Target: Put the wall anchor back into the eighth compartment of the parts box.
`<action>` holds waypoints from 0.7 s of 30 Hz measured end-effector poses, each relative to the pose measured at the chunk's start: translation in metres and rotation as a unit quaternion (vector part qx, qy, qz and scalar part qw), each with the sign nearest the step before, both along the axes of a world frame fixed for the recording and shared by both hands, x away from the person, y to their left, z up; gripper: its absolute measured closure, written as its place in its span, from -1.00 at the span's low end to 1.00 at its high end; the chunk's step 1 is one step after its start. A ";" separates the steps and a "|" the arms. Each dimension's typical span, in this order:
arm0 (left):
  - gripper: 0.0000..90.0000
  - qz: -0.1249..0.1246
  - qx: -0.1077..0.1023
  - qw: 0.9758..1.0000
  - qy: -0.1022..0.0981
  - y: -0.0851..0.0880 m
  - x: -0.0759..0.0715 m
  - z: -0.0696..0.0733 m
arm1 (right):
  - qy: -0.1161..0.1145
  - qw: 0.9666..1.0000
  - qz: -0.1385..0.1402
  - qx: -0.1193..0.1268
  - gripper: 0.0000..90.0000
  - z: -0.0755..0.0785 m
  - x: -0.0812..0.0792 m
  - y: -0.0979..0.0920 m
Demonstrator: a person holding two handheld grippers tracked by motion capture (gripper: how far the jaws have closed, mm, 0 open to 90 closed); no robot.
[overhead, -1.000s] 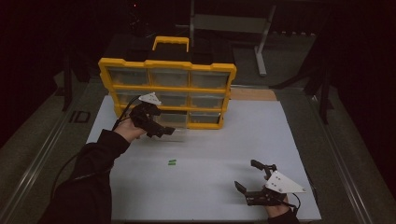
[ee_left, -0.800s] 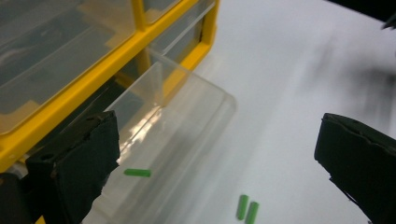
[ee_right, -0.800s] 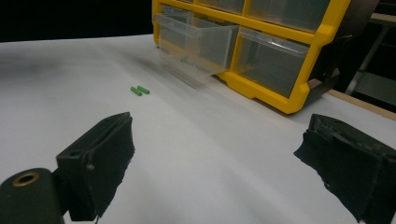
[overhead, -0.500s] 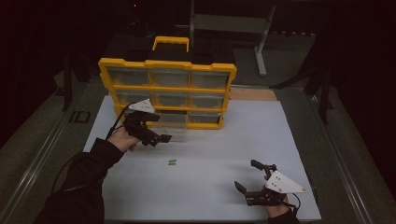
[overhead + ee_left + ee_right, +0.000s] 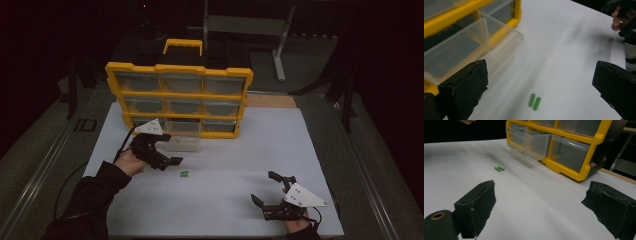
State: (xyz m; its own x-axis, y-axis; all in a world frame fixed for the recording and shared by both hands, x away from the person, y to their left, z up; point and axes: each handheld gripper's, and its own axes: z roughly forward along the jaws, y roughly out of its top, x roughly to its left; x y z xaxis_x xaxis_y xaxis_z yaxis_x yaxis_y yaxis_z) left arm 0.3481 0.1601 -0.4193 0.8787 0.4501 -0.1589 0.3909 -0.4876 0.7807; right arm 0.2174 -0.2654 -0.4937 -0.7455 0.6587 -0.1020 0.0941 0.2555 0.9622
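Hovering with jaws spread wide and empty, the left gripper [image 5: 172, 161] sits just above two small green pieces [image 5: 184, 174] lying side by side on the white table [image 5: 225, 150], near the pulled-out clear drawer [image 5: 183, 142] of the yellow organizer [image 5: 180, 95], while the right gripper [image 5: 267, 192], likewise wide open, rests well apart.

Setting: workshop or lab bench in a dim room. White surface [image 5: 280, 150] on a metal-framed stand; yellow parts organiser [image 5: 177, 97] with clear drawers standing beyond the left gripper [image 5: 167, 161]; metal table legs [image 5: 280, 50] and dark floor farther behind it.
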 end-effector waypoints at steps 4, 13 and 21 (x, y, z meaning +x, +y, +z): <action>-1.00 -0.002 -0.002 1.000 0.006 -0.002 -0.005 -0.008 | -0.003 1.000 0.000 0.001 -0.80 0.000 0.000 0.000; -1.00 -0.011 0.000 1.000 0.021 -0.009 -0.014 -0.031 | -0.001 1.000 0.001 0.003 -0.80 0.000 0.000 -0.001; -0.93 -0.015 0.027 0.999 0.019 -0.013 -0.014 -0.052 | -0.001 1.000 0.001 0.003 -0.80 0.000 0.000 -0.001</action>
